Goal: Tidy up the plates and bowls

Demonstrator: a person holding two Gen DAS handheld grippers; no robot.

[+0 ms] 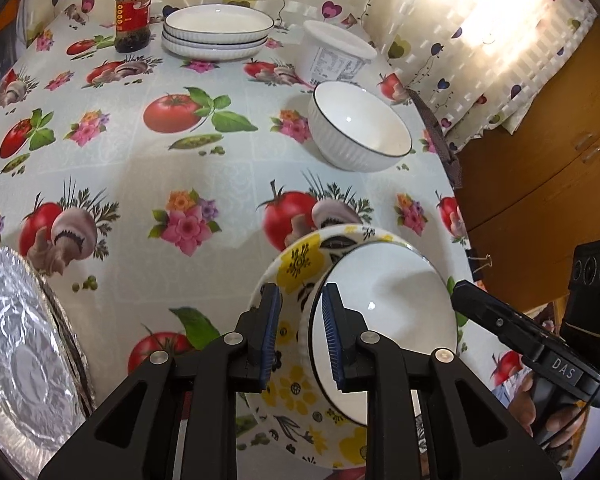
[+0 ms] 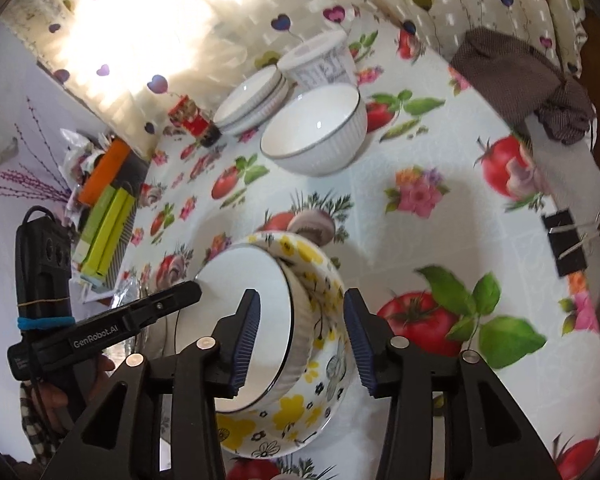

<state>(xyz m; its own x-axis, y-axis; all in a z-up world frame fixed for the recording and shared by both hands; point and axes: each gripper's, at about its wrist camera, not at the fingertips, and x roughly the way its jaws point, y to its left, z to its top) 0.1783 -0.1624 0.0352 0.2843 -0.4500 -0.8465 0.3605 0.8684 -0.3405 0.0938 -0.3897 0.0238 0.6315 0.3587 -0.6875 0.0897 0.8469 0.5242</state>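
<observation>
The right tongs [image 1: 556, 364] carried the white letters "DAS" on their black body, the left tongs [image 2: 96, 336] carried "GenRobot.AI" along their side, while the print on the red jar [image 1: 134, 14] and the white tub [image 1: 336, 58] was too small to read.

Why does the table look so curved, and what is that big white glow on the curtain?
Both views come through fisheye lenses, so the flat tablecloth bulges and the corners go black. In the left wrist view, daylight behind the curtain washes out its pattern; the right wrist view shows the same glare at upper left. Also in the right wrist view, the tomato print at the right edge is slightly smeared.
</observation>
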